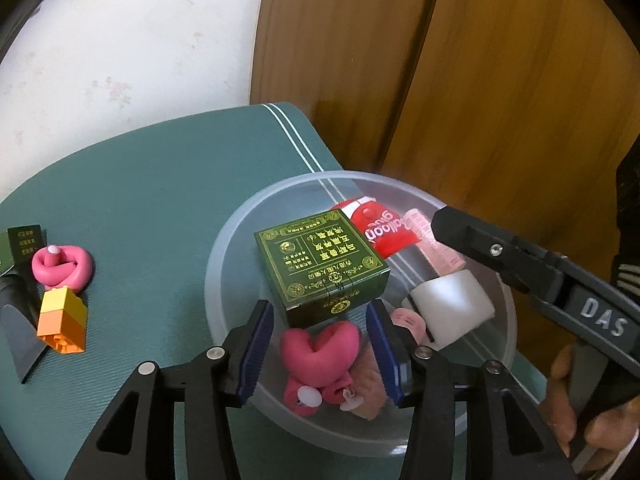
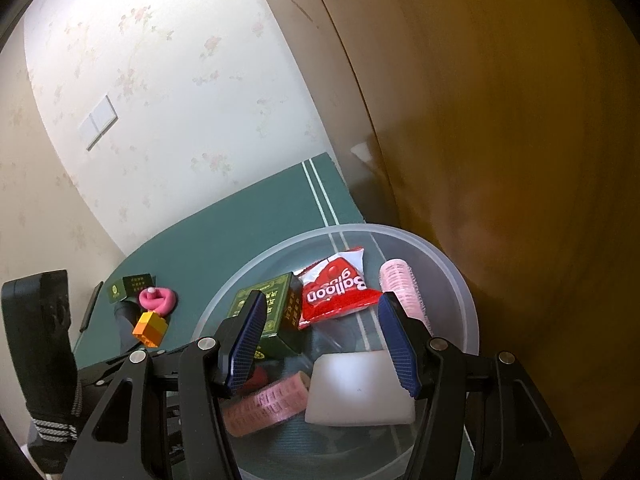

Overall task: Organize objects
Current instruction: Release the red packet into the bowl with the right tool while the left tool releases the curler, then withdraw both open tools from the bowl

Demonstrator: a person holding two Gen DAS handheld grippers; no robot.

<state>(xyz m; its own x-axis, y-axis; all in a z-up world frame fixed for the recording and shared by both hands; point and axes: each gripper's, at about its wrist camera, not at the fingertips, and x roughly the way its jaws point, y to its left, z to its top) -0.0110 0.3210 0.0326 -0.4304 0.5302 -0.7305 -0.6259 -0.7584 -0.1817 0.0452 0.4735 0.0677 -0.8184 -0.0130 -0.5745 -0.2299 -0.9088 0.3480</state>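
Right then, both of your tongs hung over the clear round plastic bowl [image 1: 224, 240] on the green surface [image 1: 160, 200]. Your left tongs [image 1: 320, 344] were spread apart and held nothing. Your right tongs [image 2: 324, 340] were spread apart too, with nothing between the blue pads.

Inside the bowl lay a dark green square box with gold writing [image 1: 320, 268], a red snack packet [image 1: 372, 228], a pink ribbed hair roller [image 2: 400, 288], a white foam block [image 2: 360, 388] and a pink twisted clay toy [image 1: 320, 352]. Outside the bowl, well apart on the surface, sat another pink clay knot [image 1: 64, 268], touching an orange and yellow toy brick [image 1: 64, 320], near a small dark green box [image 2: 132, 286].

What could have gone wrong? I think the bowl was light and sat close to the surface edge, so a bump from either of your tongs could have pushed it off. The things outside sat close together, so reaching for one could have knocked the others. The clay looked soft, and a hard squeeze could have squashed it.

Some things were hard to make out. A black flat thing beside the brick was cut off. Under the left tongs, a pinkish fuzzy thing in the bowl was half hidden, and I could not tell what it was.
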